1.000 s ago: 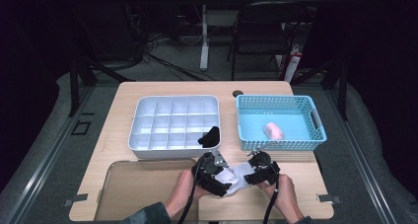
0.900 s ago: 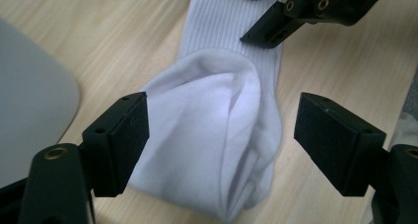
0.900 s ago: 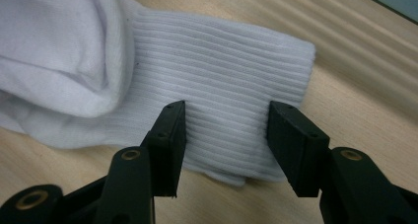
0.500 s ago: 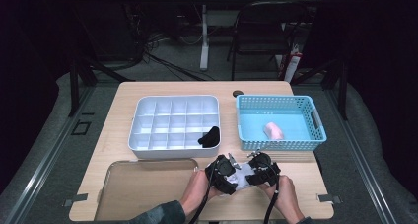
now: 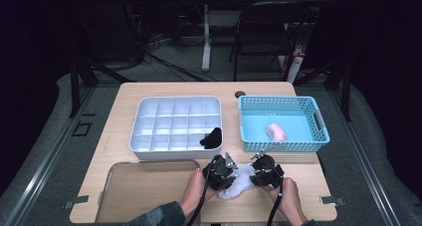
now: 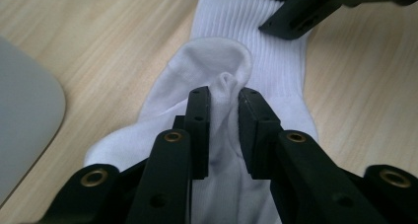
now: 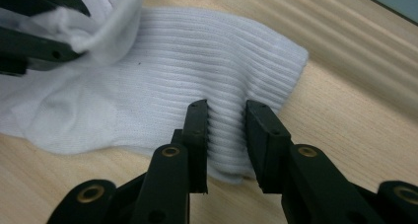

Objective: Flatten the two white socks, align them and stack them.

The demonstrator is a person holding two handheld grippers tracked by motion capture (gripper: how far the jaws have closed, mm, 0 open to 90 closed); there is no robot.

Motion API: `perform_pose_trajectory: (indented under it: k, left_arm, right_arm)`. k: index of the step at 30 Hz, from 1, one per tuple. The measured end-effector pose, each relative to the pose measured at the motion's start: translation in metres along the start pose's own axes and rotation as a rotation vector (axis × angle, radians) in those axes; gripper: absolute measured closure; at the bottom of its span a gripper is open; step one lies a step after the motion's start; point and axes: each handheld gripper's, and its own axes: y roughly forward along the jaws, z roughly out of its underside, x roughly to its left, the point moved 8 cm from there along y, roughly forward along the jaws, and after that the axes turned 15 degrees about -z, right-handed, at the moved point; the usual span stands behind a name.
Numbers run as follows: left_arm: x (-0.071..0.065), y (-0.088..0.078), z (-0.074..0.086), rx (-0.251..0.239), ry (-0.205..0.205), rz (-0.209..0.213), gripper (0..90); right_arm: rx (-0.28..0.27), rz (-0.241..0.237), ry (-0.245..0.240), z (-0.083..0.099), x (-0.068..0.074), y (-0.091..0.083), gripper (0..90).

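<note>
The white sock (image 6: 276, 66) lay on the table (image 5: 164, 89) between both tongs. Left gripper (image 6: 224, 98) pinched a raised fold; right gripper (image 7: 224, 110) clamped the ribbed cuff. Judged mid-fold: one black sock (image 5: 212, 138) already binned

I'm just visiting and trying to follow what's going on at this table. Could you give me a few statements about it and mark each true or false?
1. Both grippers grip the white sock. True: the left gripper pinches a fold, the right gripper the ribbed end.
2. The blue basket holds a black item. False: it holds a pink item.
3. A black item lies in the white divided tray. True.
4. The sock is lifted off the table. False: it lies on the wood.
</note>
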Motion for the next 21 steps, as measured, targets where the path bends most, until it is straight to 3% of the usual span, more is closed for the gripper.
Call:
perform_pose_trajectory:
  k: [2,6,7,9,21]
  left_arm:
    - [0.002,-0.005,0.000,-0.031,-0.020,-0.002,77.3]
    - [0.007,-0.015,0.002,-0.077,-0.055,0.001,77.6]
    - [0.009,-0.017,0.003,-0.089,-0.056,-0.007,77.6]
    - [0.012,-0.021,0.004,-0.106,-0.073,-0.004,77.6]
    - [0.028,-0.038,0.013,-0.161,-0.131,-0.007,77.5]
  right_arm:
    - [-0.003,-0.017,0.003,0.000,0.001,0.000,72.3]
    - [0.005,-0.004,-0.006,-0.001,0.001,-0.002,72.7]
    - [-0.021,-0.010,0.005,-0.002,0.003,-0.001,72.7]
    - [-0.005,-0.011,-0.005,-0.002,0.002,-0.002,72.7]
    - [-0.022,0.003,-0.013,-0.001,0.001,-0.011,73.1]
